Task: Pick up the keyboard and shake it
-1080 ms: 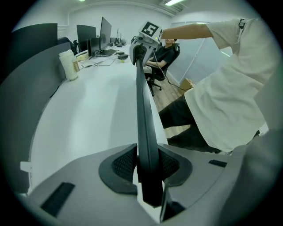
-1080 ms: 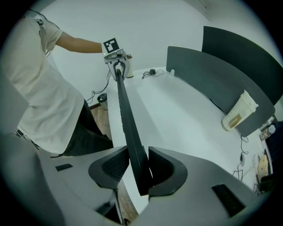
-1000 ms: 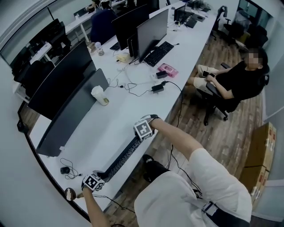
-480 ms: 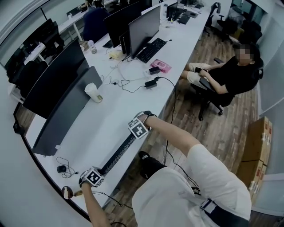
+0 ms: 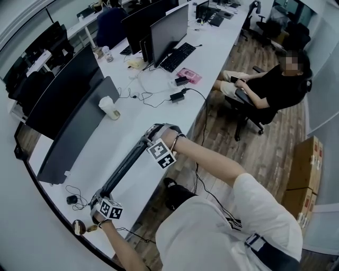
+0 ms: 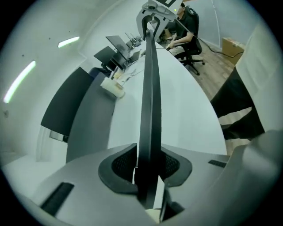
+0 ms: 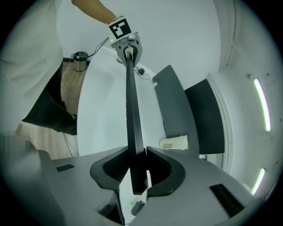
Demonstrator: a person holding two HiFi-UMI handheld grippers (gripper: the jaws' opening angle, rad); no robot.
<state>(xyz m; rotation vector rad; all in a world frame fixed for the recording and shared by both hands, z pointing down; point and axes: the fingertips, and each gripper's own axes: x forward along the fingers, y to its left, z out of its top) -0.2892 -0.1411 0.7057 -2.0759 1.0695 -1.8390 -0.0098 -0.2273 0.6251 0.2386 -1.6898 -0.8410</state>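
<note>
The long black keyboard (image 5: 125, 164) hangs above the white desk (image 5: 143, 116), turned on edge and held at both ends. My left gripper (image 5: 101, 201) is shut on its near end, pads pressing both faces (image 6: 148, 165). At the far end, my right gripper (image 5: 154, 137) is likewise shut on it. In the left gripper view the keyboard (image 6: 148, 88) runs straight away to the right gripper (image 6: 154, 11). The right gripper view shows the keyboard (image 7: 131, 101) clamped between my right gripper's (image 7: 138, 165) pads and running out to the left gripper (image 7: 126, 44).
Dark monitors (image 5: 74, 127) stand along the desk's far side, with a paper cup (image 5: 108, 108) and cables beside them. A power brick (image 5: 177, 96), a pink box (image 5: 189, 75) and another keyboard (image 5: 177, 56) lie further along. A seated person (image 5: 270, 90) and cardboard boxes (image 5: 304, 169) are at the right.
The keyboard has come up off the desk's front edge and tipped onto its edge. Both grippers rose with it and shifted toward the monitors.
</note>
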